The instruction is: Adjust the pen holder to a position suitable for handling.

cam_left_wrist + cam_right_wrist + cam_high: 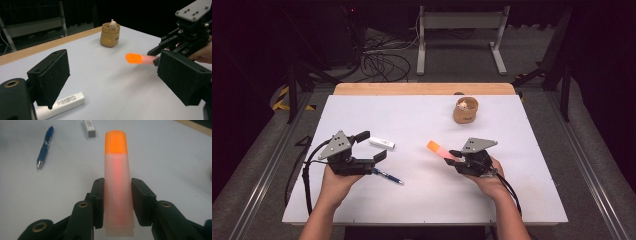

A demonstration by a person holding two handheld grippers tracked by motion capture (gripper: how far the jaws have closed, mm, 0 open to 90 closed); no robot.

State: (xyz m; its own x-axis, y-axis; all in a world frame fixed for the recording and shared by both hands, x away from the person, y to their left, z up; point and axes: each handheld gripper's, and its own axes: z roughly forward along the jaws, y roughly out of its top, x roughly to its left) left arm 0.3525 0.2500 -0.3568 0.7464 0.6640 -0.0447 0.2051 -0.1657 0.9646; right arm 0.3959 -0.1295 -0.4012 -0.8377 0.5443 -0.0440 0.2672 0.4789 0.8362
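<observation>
My right gripper [454, 156] is shut on a translucent highlighter with an orange cap [438, 149], held a little above the white table [412, 115]. In the right gripper view both pads [99, 195] press the highlighter's body [116, 157], and the cap points away from me. My left gripper [372, 146] stands open at the table's left, with nothing between its jaws. A white rectangular stick with a label [382, 143] lies on the table just past its tips, and it sits under the left jaw in the left gripper view [67, 101]. A blue pen [388, 176] lies near the left hand.
A tan pouch with a small figure in it [465, 110] stands at the back right of the table. A wooden strip [422, 88] runs along the far edge. Beyond it are cables and a metal stand [459, 35] on the floor.
</observation>
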